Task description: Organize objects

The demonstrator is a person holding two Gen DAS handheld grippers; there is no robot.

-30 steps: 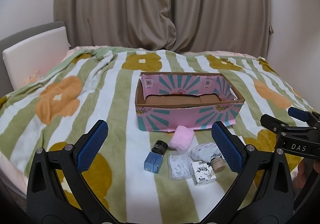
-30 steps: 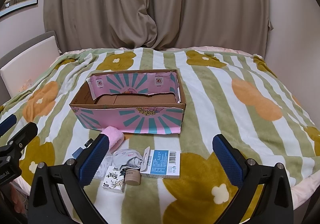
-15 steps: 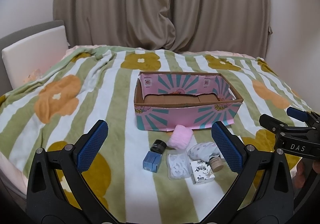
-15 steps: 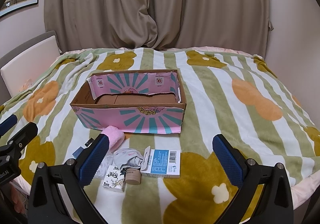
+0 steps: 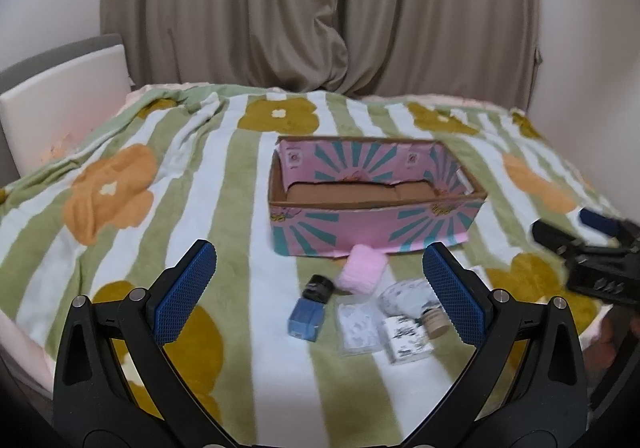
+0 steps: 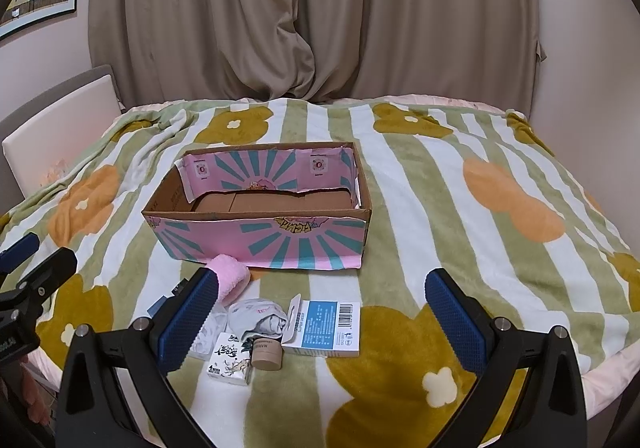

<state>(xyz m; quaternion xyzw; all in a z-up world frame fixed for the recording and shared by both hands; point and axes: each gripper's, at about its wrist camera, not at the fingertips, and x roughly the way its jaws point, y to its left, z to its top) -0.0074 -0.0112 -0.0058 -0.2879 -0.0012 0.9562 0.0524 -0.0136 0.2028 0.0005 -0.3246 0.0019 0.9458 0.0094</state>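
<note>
We hold both grippers, left (image 5: 320, 280) and right (image 6: 326, 308), jaws released, above small things near box (image 6: 264, 236) on bed (image 6: 460, 208).

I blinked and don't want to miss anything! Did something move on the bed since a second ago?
Hardly anything. The left gripper eased a little forward toward the items, and its view is blurred by that motion. The right gripper stayed put. Both jaws are open and hold nothing. The pink box, the pink fluffy roll and the blue-and-white card pack lie where they were.
</note>
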